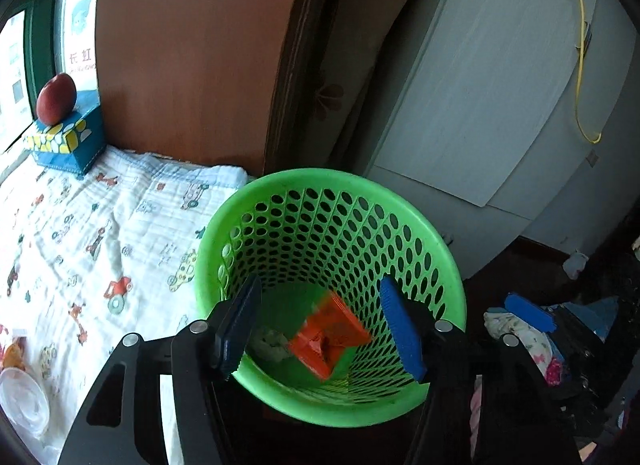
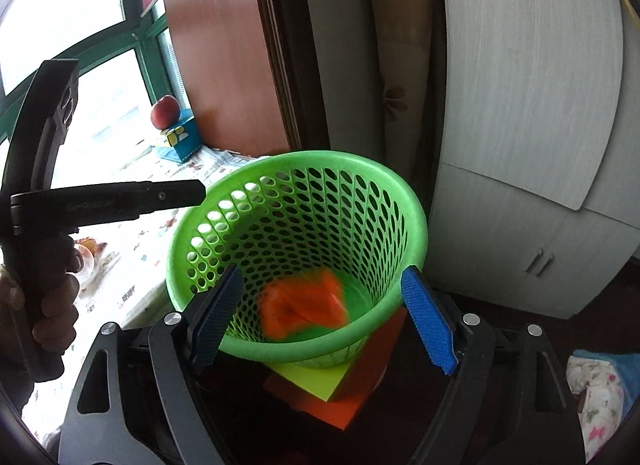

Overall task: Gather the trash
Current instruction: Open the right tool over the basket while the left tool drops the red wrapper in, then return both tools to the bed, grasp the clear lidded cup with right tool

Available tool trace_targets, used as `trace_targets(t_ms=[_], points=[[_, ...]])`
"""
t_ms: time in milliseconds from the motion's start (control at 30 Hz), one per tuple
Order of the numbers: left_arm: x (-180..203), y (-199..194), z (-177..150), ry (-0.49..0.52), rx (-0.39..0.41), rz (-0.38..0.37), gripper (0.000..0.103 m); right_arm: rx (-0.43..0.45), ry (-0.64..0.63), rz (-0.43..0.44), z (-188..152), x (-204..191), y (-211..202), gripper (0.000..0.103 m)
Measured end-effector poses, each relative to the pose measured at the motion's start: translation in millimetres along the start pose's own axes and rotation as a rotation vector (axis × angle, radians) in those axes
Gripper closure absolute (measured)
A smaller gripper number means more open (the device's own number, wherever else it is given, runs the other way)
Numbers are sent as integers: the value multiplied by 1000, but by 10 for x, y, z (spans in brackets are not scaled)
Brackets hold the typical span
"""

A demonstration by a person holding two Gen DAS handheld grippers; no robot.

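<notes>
Bedspread [image 1: 80,249] beside green basket [image 1: 448,265]; each hand-held gripper, left [image 1: 324,329] and right [image 2: 320,321], gapes wide, empty

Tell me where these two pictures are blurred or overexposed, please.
Left wrist view: the orange packet in the green basket is slightly smeared, the rest sharp. Right wrist view: the same packet is heavily motion-blurred, and the window is blown out white. Both views bend straight edges, fisheye style.

A home bedroom (printed bedsheet [image 1: 100,233], wardrobe [image 2: 520,145], window [image 2: 60,45]).
</notes>
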State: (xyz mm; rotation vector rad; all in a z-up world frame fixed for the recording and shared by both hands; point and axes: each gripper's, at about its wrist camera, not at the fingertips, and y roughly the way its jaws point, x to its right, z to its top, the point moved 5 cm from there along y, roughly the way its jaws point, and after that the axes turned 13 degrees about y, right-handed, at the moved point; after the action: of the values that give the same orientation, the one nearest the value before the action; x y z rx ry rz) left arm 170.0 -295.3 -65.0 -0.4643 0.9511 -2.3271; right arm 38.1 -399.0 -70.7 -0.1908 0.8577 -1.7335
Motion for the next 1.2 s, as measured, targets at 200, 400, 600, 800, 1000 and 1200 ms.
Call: trace_targets(t_ms=[200, 400, 600, 800, 1000, 1200], points=[[-175, -311, -158, -27, 15, 63, 42, -2, -21, 31, -26, -152, -34, 20], [-445, -772, -442, -66, 39, 177, 38, -14, -58, 82, -99, -425, -33, 19], [-824, -1175, -808, -165, 48, 269, 38, -42, -112, 145, -190, -804, 9, 19], [-1320, -1591, -1291, -284, 42, 365, 38, -77, -174, 213, -326, -1231, 66, 19], [-1735, -2021, -1743, -409, 52, 447, 38, -128, -238, 292, -534, -1682, 130, 19], [-1989, -2308, -2122, -497, 52, 515, 38, -194, -331, 389, -872, -2235, 190, 19]])
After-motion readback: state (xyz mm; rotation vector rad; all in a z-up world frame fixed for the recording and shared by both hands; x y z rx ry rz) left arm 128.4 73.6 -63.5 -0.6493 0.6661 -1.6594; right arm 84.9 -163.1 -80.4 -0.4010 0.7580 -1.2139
